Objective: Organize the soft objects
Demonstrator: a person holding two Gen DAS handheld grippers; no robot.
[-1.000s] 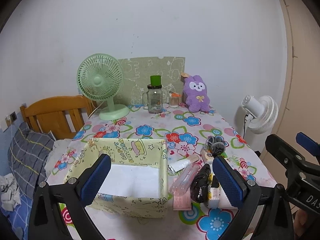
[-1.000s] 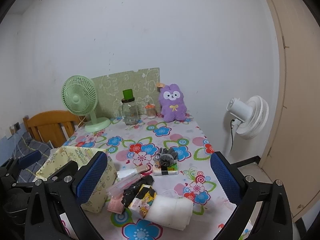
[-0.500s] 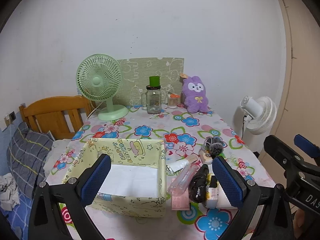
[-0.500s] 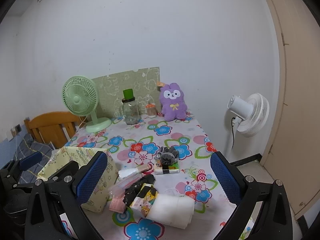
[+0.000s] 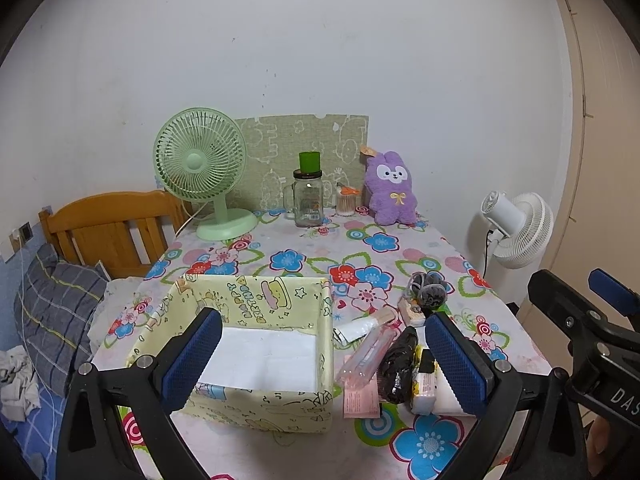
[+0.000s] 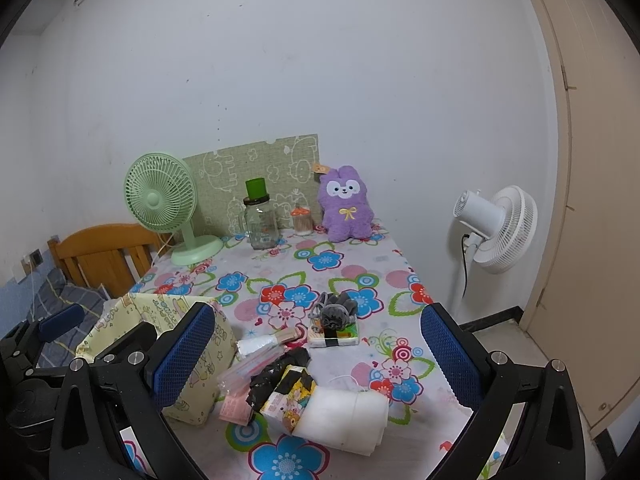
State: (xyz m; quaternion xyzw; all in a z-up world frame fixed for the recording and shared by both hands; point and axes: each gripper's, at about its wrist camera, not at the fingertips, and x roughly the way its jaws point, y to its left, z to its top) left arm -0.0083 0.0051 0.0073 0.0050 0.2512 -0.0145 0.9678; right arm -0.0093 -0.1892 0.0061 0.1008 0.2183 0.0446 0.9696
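both tools were released and empty: left tool [image 5: 322, 360] hung over the yellow fabric bin [image 5: 256, 344], right tool [image 6: 318, 354] above the clutter. white foam roll [image 6: 344, 416] lay at 6 o'clock on the surface [image 6: 352, 268], just right of the bin. best first pick: pinch mid-roll, squeeze lightly, lift clear of the snack packet [image 6: 286, 398].

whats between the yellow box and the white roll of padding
In the right wrist view: a pink packet, a black bag and a cartoon-print pack.

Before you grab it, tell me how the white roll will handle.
The white roll looks like folded soft padding, so it probably squashes and feels light. Its loose layered end may unfurl if pinched at the edge. Lying on its side, it could roll when nudged.
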